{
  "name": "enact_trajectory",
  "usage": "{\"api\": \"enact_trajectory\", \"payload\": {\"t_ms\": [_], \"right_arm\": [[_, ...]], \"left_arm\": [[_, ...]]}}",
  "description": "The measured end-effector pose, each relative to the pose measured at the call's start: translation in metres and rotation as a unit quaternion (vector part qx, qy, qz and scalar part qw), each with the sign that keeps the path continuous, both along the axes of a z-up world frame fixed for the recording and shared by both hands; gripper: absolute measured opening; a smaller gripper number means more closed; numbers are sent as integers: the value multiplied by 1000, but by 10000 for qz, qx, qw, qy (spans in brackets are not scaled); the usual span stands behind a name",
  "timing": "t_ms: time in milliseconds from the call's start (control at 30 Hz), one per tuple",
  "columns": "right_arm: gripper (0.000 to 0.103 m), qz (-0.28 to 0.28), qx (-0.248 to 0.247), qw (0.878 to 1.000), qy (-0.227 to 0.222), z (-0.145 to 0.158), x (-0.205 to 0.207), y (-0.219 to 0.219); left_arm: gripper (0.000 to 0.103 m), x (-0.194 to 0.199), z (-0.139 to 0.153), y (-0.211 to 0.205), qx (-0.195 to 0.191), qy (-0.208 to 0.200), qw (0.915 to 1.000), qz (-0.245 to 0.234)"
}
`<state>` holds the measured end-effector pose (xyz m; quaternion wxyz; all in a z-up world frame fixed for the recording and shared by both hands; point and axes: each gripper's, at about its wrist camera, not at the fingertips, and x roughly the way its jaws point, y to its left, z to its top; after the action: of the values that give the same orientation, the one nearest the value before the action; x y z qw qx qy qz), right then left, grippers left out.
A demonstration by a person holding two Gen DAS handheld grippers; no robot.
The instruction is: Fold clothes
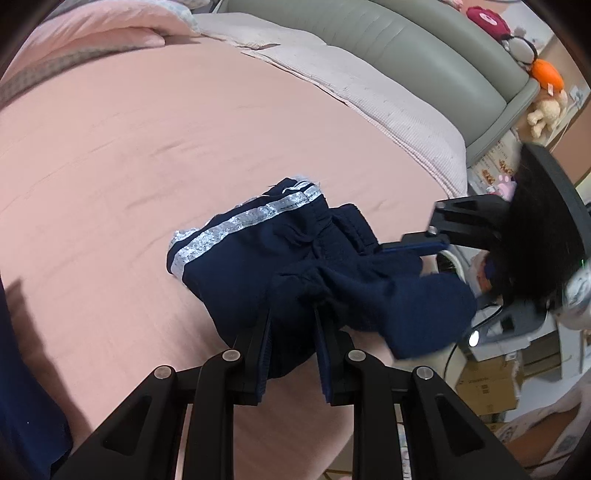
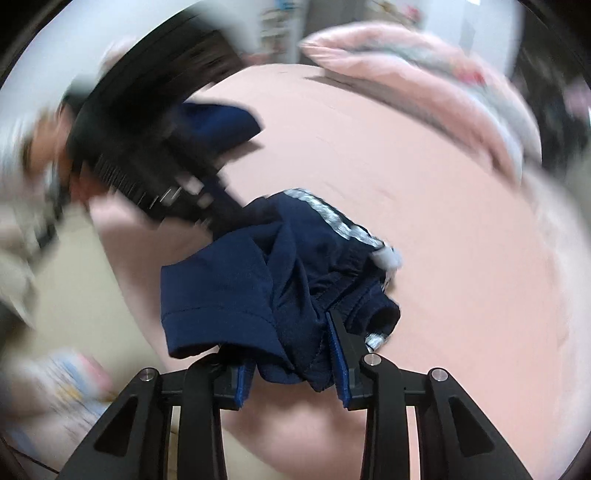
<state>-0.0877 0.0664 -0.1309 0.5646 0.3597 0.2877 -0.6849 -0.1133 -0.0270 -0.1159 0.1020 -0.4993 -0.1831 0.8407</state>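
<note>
Two tongs: both gripped one navy garment (image 1: 258, 258) with a silver stripe.
Garment: bunched on the pink bed (image 1: 147, 129), near its edge.
Left tongs (image 1: 293, 310): nearly closed, pinching a fold of the garment's cloth.
Right tongs (image 2: 291, 332): partly closed, the garment's cloth bunched between the pads.
Pillow (image 1: 92, 33): beyond the garment, far side.
</note>
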Motion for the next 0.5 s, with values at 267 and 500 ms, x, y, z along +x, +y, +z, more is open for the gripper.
{"api": "enact_trajectory", "payload": {"t_ms": [267, 500], "right_arm": [[33, -1116, -487, 9751, -1855, -4, -78, 1], [33, -1664, -507, 9606, -2166, -11, -109, -13]], "left_arm": [[19, -2, 0, -24, 445, 38, 9981, 426], [19, -8, 0, -40, 684, 52, 9942, 829]]}}
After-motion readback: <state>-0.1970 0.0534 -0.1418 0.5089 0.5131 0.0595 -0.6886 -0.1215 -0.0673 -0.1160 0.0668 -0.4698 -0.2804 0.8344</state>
